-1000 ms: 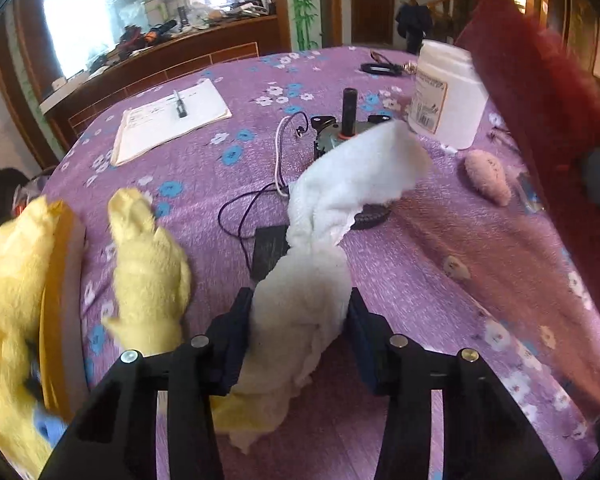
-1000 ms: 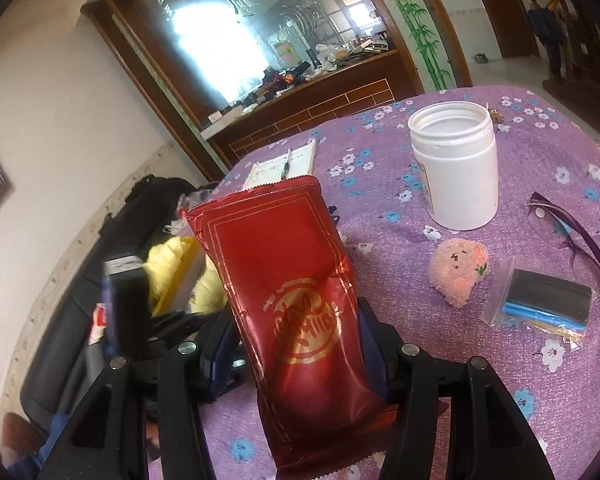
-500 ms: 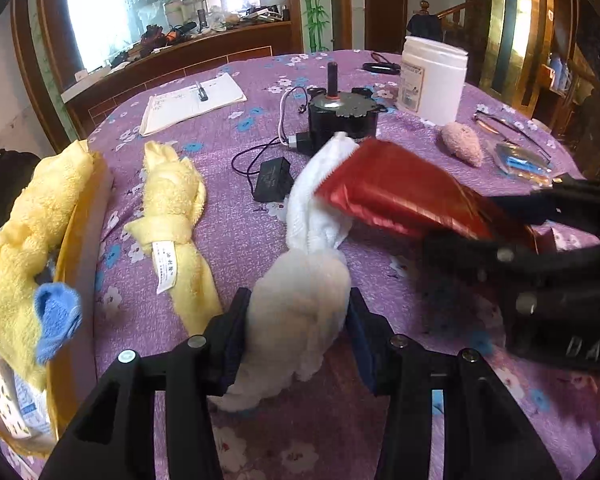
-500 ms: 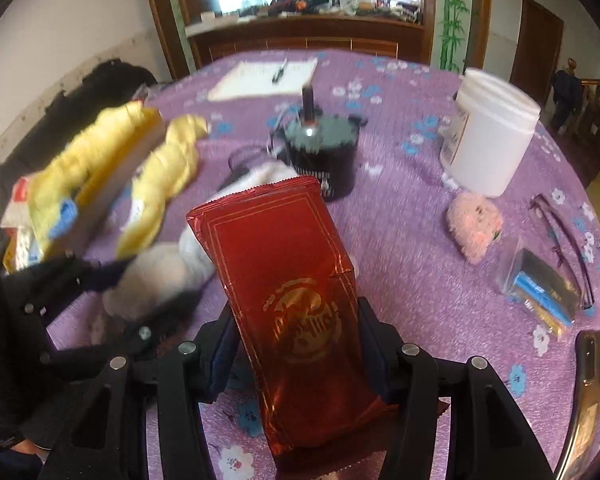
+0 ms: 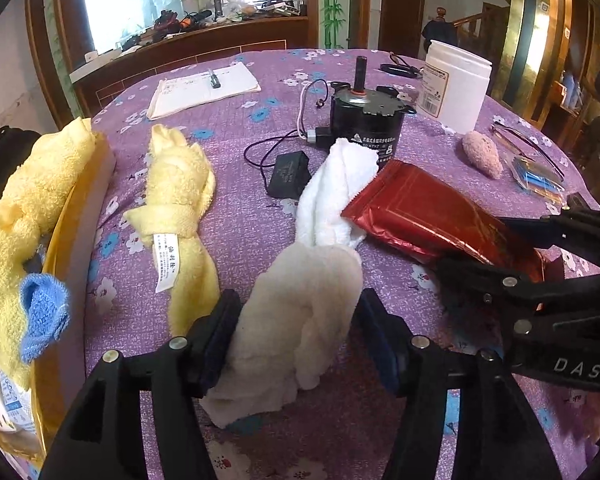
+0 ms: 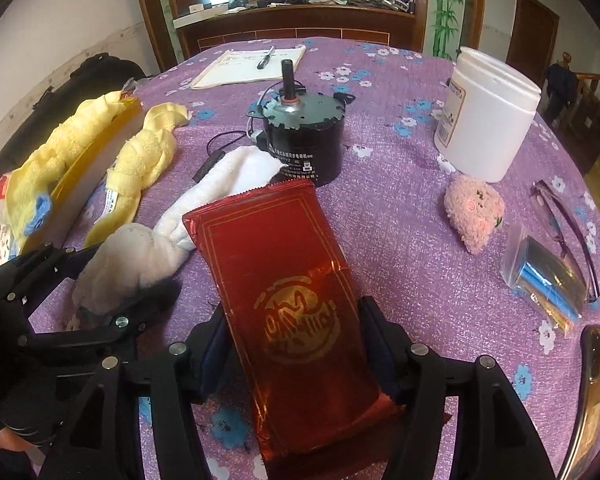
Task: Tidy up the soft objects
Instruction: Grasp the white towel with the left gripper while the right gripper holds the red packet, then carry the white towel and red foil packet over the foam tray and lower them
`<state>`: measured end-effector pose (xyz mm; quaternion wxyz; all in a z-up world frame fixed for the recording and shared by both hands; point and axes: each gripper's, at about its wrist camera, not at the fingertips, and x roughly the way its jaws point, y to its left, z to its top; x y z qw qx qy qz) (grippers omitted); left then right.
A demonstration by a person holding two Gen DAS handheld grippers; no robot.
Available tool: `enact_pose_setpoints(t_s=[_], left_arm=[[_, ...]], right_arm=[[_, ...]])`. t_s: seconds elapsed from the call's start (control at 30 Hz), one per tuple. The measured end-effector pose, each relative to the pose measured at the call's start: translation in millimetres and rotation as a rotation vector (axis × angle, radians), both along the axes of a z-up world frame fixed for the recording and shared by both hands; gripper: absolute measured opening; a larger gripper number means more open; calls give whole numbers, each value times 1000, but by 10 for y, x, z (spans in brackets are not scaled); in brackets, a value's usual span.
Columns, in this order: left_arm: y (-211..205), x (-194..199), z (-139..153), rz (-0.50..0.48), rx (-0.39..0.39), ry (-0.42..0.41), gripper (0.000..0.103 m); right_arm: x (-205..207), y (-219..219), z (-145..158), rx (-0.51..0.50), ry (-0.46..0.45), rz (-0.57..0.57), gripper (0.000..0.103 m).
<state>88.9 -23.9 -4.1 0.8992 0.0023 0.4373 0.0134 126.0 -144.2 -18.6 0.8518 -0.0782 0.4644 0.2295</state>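
Note:
A white knotted towel point(image 5: 332, 184) lies on the purple flowered tablecloth point(image 5: 240, 216), its near end between the jaws of my left gripper point(image 5: 300, 332). Those jaws are opening, and a gap shows beside the right pad. A red foil packet point(image 6: 276, 256) lies flat on the table, its far edge resting on the white towel point(image 6: 228, 176). It lies between the jaws of my right gripper point(image 6: 296, 340), which are opening too, and the pads stand just off its sides. In the left wrist view the packet point(image 5: 428, 208) and the right gripper point(image 5: 512, 248) are at the right.
A yellow knotted towel point(image 5: 176, 200) lies left of the white one. Further left a box point(image 5: 96, 184) holds a yellow towel point(image 5: 32, 200) and a blue cloth point(image 5: 44, 312). Behind are a black motor point(image 5: 366, 120), a white jar point(image 5: 454, 88), a pink plush point(image 5: 482, 154), a bag of pens point(image 5: 536, 176) and a notebook point(image 5: 204, 88).
Both grippers came down to the table. The towel went from hanging to lying flat, and the red packet from upright to lying on the towel's end. Both pairs of jaws have widened.

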Motion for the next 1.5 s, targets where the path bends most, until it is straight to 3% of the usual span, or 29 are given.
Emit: enact_pose_setpoints(t_s=[0.17, 0.3, 0.33, 0.37, 0.4, 0.53, 0.83, 0.97, 1.2, 1.5], left_arm=[[12, -4, 1, 0, -8, -1, 61], [18, -7, 4, -2, -6, -2, 61], [19, -8, 4, -4, -11, -3, 59], [25, -14, 11, -8, -19, -9, 48], [38, -28, 28, -16, -36, -19, 44], [53, -83, 82, -28, -68, -58, 42], [-409, -460, 392, -169, 110, -310, 42], [-512, -518, 407, -208, 131, -336, 42], [-351, -442, 406, -141, 92, -318, 42], [30, -489, 557, 33, 39, -411, 42]], right_arm=[[57, -24, -45, 2, 17, -11, 71], [57, -9, -43, -7, 5, -14, 68], [56, -1, -37, -9, -2, -11, 65], [55, -4, -25, -4, -5, -13, 62], [60, -18, -11, 7, -7, -17, 61], [96, -109, 30, 44, -10, -52, 60], [35, -401, 383, 226, -131, -121, 59], [14, -510, 456, 265, -168, -171, 59], [42, -565, 489, 285, -171, -191, 59], [-8, -544, 518, 300, -186, -184, 60]])
